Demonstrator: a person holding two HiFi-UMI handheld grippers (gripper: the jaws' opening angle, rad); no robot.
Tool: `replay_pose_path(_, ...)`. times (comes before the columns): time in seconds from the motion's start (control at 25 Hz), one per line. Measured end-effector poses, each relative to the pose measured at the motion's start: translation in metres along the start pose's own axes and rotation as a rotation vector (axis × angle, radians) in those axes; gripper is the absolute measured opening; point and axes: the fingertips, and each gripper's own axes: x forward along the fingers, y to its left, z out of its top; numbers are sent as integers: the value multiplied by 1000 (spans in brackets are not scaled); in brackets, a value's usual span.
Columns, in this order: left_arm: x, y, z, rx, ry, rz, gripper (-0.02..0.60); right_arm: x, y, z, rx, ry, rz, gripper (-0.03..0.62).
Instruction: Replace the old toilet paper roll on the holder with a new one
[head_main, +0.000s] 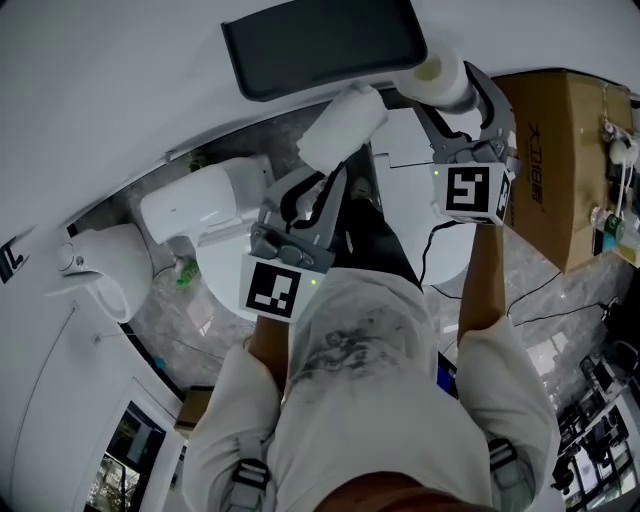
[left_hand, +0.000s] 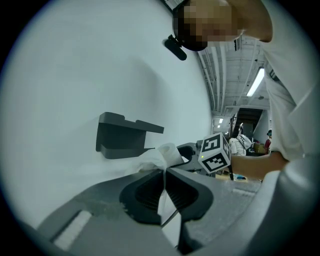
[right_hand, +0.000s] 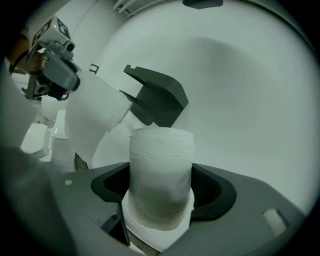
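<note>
The toilet paper roll (right_hand: 161, 165) stands between the jaws of the right gripper (right_hand: 161, 187), which pinch it on both sides around its middle. In the head view this roll (head_main: 432, 75) is at 1 o'clock, held up by the right gripper (head_main: 448, 92) just under the right end of the dark holder (head_main: 320, 45). The holder is fixed on the white wall (head_main: 120, 90) at 12 o'clock and carries no roll. I cannot tell if the held roll touches the holder.

At 9 o'clock from this roll there is a second, softer bundle of white paper (head_main: 342, 122), also just below the holder. The left gripper (head_main: 328, 175) holds it from below. In the left gripper view the jaws of the left gripper (left_hand: 164, 172) are almost pressed together, and they pinch a thin sheet of this paper (left_hand: 156, 157). I cannot say which of the two is the old one.

Further out, a white toilet (head_main: 205, 205) stands at 9 o'clock on the grey stone floor (head_main: 180, 330), and a cardboard box (head_main: 565, 150) stands at 3 o'clock.
</note>
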Motion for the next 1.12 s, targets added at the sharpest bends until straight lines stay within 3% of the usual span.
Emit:
replay_pose_path(0.52, -12, 1, -4, -11, -10, 33, 17, 12, 12, 14, -198, 8, 0, 371)
replay_pose_path(1.12, -17, 1, -5, -19, -16, 55, 17, 12, 15, 24, -342, 19, -43, 371)
